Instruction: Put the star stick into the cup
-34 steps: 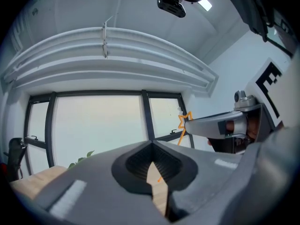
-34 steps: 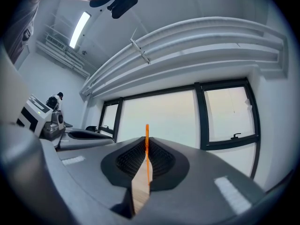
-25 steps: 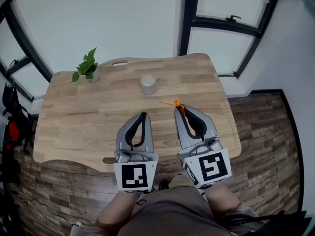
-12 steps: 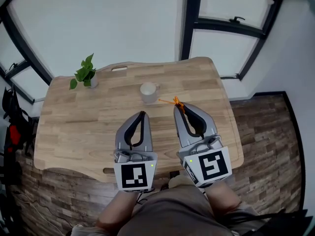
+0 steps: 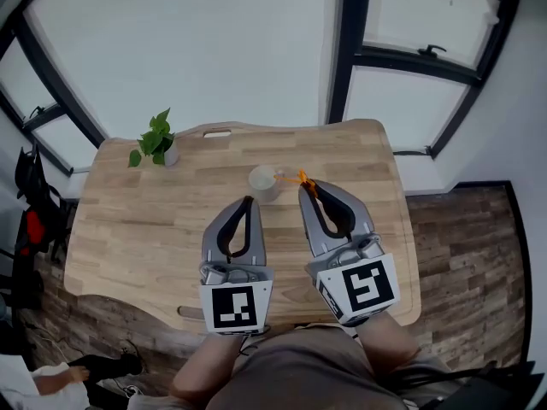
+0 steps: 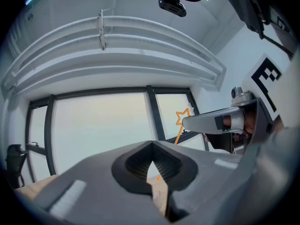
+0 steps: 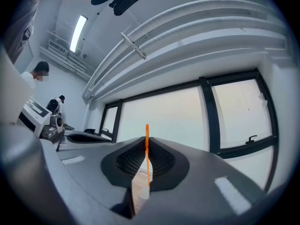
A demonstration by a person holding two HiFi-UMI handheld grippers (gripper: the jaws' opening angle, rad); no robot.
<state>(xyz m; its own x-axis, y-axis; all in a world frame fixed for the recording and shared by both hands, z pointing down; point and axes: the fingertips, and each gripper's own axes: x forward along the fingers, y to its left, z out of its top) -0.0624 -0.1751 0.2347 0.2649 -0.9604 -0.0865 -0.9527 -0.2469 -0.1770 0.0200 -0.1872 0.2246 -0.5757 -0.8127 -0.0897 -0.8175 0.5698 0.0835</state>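
The right gripper (image 5: 305, 186) has its jaws clamped on the thin orange star stick (image 7: 147, 150), held above the light wooden tabletop (image 5: 145, 220). The stick's free end is just beside the small off-white cup (image 5: 263, 180). The left gripper (image 5: 249, 201) hangs alongside, jaws together on nothing.

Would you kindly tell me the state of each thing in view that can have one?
star stick: clamped between the right gripper's fingers, close to the cup, not standing in it.
cup: upright on the table, mouth up.
right gripper: shut on the star stick.
left gripper: shut, empty.
potted plant: upright.
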